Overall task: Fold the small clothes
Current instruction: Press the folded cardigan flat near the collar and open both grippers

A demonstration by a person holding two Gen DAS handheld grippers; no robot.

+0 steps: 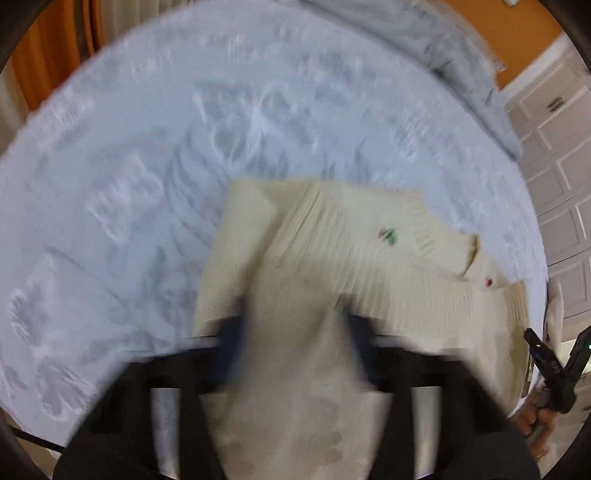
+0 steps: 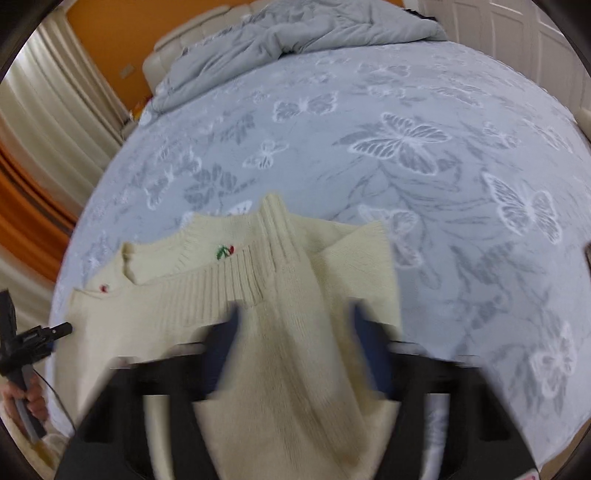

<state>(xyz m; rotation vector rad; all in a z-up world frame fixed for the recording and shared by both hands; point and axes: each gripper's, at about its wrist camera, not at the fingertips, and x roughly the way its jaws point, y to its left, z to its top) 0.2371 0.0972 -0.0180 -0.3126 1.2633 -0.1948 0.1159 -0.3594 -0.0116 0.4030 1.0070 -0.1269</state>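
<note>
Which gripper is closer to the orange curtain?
Left. The left gripper holds the sweater on the orange curtain's side; the right gripper holds it farther away, by the white doors.

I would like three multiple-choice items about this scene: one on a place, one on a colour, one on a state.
1. Where does the grey duvet lie?
A. bunched at the far end of the bed
B. on top of the sweater
C. on the floor

2. What colour is the sweater?
A. navy
B. cream
C. red

3. What is the state of the right claw?
A. open above the bare bedspread
B. closed on a hanger
C. closed on the sweater's fabric

Answers:
1 A: the grey duvet is crumpled beyond the butterfly bedspread, apart from the sweater.
2 B: the sweater is cream knit with small red and green embroidery.
3 C: cream fabric runs up between the fingers of the right claw.
</note>
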